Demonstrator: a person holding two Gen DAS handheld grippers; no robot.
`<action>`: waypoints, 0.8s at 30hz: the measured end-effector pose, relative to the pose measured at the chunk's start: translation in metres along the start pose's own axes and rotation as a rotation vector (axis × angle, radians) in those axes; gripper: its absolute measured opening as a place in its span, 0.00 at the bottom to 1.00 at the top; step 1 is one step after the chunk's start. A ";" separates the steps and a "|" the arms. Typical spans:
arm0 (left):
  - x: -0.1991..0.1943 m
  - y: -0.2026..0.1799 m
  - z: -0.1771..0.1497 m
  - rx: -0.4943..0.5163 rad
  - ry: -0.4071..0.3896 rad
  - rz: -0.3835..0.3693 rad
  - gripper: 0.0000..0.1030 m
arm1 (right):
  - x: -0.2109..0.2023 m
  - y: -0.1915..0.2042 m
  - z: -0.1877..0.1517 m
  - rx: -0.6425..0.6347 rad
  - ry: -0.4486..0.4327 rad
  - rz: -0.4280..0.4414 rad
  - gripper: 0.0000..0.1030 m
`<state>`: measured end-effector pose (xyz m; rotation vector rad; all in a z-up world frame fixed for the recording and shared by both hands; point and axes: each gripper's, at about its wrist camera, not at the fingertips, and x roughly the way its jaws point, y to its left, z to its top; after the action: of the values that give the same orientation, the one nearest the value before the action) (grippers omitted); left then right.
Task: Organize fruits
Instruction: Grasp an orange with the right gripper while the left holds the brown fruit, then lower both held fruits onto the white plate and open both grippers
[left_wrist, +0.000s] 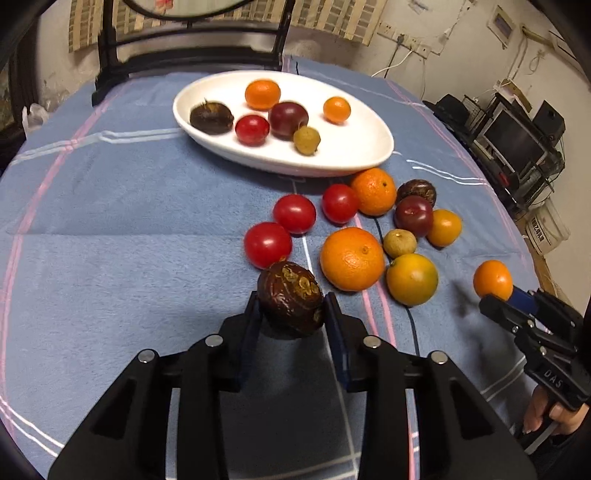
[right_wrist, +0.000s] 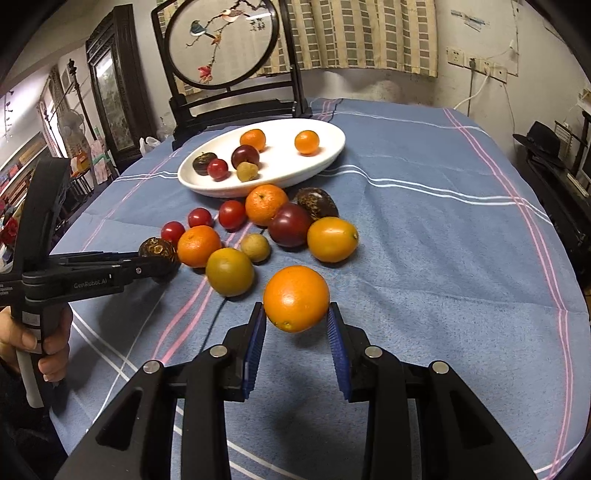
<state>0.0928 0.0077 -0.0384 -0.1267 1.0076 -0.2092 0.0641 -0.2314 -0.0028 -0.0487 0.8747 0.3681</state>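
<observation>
My left gripper (left_wrist: 291, 310) is shut on a dark brown passion fruit (left_wrist: 290, 297) and holds it above the cloth; it shows at the left of the right wrist view (right_wrist: 159, 253). My right gripper (right_wrist: 297, 314) is shut on a small orange (right_wrist: 296, 298), also seen at the right of the left wrist view (left_wrist: 493, 279). A white oval plate (left_wrist: 369, 147) at the back holds several fruits. Loose tomatoes (left_wrist: 267, 244), oranges (left_wrist: 351, 258), a plum (left_wrist: 413, 215) and a longan (left_wrist: 399, 243) lie in front of it.
A blue striped cloth (right_wrist: 424, 258) covers the table. A dark wooden screen stand (right_wrist: 221, 48) rises behind the plate. Shelves with electronics (left_wrist: 517, 140) stand off the table's right side. A black cable (left_wrist: 410, 321) runs across the cloth.
</observation>
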 end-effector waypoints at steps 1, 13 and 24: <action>-0.008 0.000 0.001 0.009 -0.017 -0.001 0.32 | -0.001 0.002 0.002 -0.007 -0.005 0.002 0.33; -0.035 0.007 0.066 0.030 -0.134 0.006 0.32 | 0.002 0.039 0.070 -0.127 -0.080 0.060 0.33; 0.029 0.020 0.122 -0.001 -0.055 0.053 0.33 | 0.096 0.038 0.130 -0.087 0.031 0.034 0.33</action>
<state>0.2138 0.0216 -0.0019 -0.1061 0.9555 -0.1558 0.2039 -0.1429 0.0122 -0.1203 0.8904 0.4387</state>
